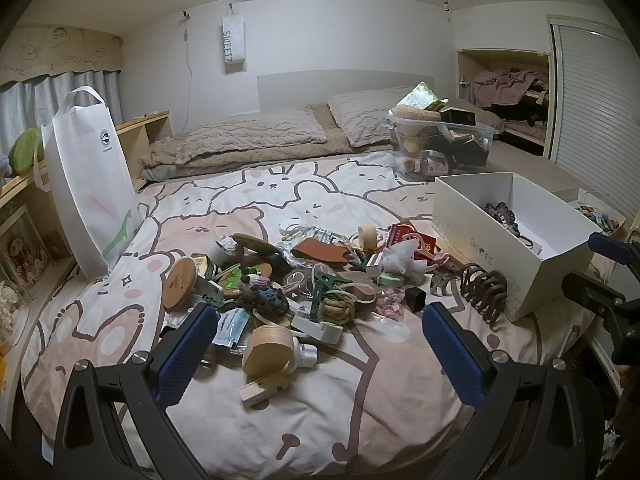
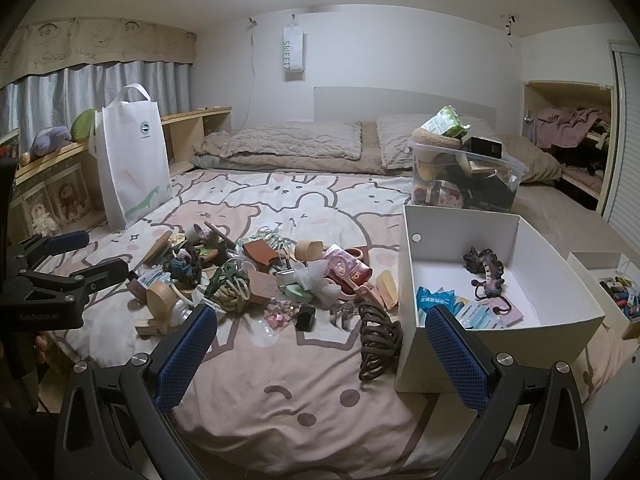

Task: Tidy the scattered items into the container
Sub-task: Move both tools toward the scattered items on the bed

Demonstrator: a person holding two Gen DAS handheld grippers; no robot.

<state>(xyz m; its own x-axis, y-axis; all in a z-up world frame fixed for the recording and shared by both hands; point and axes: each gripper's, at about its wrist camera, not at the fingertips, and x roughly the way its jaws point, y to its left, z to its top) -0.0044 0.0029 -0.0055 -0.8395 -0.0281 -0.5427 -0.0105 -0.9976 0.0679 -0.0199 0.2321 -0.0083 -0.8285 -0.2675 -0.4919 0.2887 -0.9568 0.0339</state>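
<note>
Left hand-held gripper (image 1: 320,344) hangs over the near edge of the bed (image 1: 360,420), blue pads spread wide, nothing between them. Right hand-held gripper (image 2: 320,344) likewise wide apart and empty, tilted down toward the bed.

Scattered items (image 1: 304,280) form a pile on the cartoon-bunny bedspread, directly ahead of the left hand-held gripper; nearest piece is a round wooden box (image 1: 268,350) lying just beyond and between its pads. From the right wrist view the pile (image 2: 256,280) sits ahead and left of centre.

White open box (image 2: 500,280) is the container, on the bed to the right of the pile, its near left corner just behind the right hand-held gripper's right pad. It already holds a dark scrunchie-like piece (image 2: 486,266) and blue packets (image 2: 436,300). A brown claw hair clip (image 2: 376,340) lies against the box's left wall, ahead between the right pads.

White tote bag (image 1: 86,184) stands at the far left; clear plastic bin (image 1: 440,148) sits full behind the box.
</note>
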